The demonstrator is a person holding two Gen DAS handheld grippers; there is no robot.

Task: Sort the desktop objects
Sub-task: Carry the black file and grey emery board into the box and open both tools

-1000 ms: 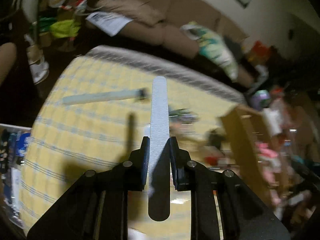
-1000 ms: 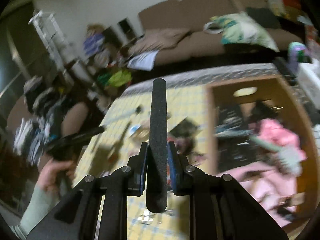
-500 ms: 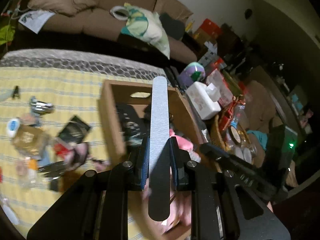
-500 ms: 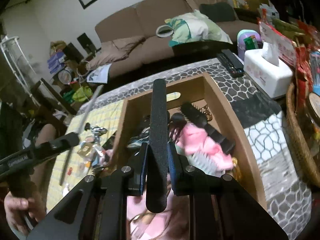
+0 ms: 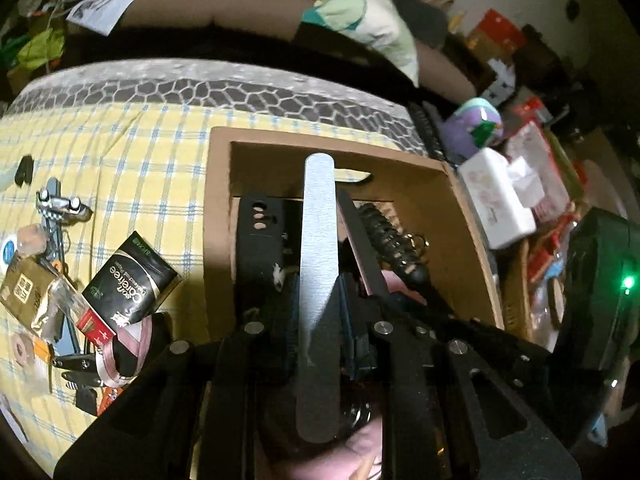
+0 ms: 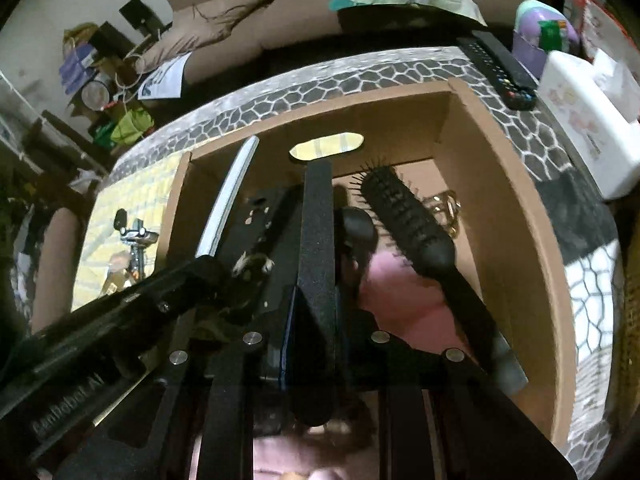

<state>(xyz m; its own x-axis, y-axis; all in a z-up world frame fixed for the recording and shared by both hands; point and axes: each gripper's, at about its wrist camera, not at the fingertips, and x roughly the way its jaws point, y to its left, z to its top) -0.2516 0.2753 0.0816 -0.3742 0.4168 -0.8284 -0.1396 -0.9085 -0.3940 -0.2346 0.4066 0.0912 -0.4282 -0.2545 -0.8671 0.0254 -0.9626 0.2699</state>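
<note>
Grippers both point down into the cardboard box, each clamped on a nail file. Your left gripper has its jaws pressed on a grey nail file, which runs up the middle of the left wrist view, its rounded tip near the box's far wall. Your right gripper has its jaws pressed on a black nail file, whose tip lies just below the oval handle cutout.

Inside the box you see a black hairbrush lying diagonally over a pink item, which may be cloth; the blur prevents a firm reading. A black perforated piece lies along the box's left side.

Left of the box, on the yellow checked cloth, remain a black packet, a gold packet and a small toy car. A white tissue box and a remote control sit beyond the box's right wall.
</note>
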